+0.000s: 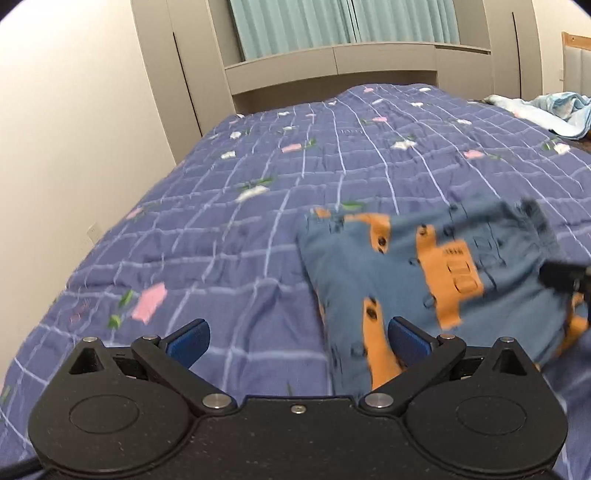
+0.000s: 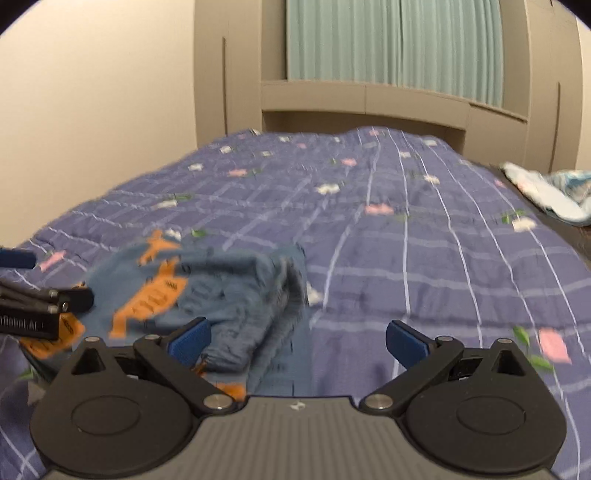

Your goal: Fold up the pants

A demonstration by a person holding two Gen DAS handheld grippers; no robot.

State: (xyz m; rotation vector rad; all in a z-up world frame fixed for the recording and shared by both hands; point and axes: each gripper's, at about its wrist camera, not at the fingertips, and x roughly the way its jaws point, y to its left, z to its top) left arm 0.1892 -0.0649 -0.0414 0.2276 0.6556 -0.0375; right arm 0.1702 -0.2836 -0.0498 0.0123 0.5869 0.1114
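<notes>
Blue pants bunched on bed, both hand-held grippers wide open

Denim-blue pants (image 1: 424,280) with orange print lie in a crumpled, partly folded heap on the purple checked quilt (image 1: 229,206) of the bed.

Left hand-held gripper (image 1: 297,338): blue pads spread wide, nothing between them. Pants sit just ahead and to its right; its right pad (image 1: 408,338) overlaps the near edge of the cloth, contact unclear due to blur.

Right hand-held gripper (image 2: 298,338): also spread wide, holding nothing. Pants (image 2: 207,291) are ahead-left of it, near edge by its left pad (image 2: 190,339). Quilt only under its right pad.

Each hand-held gripper shows at the edge of the other's view, on opposite sides of the heap.

Light blue cloth (image 2: 550,195) lies far ahead-right, well apart from the pants. Green curtain (image 1: 343,26) beyond the bed.
</notes>
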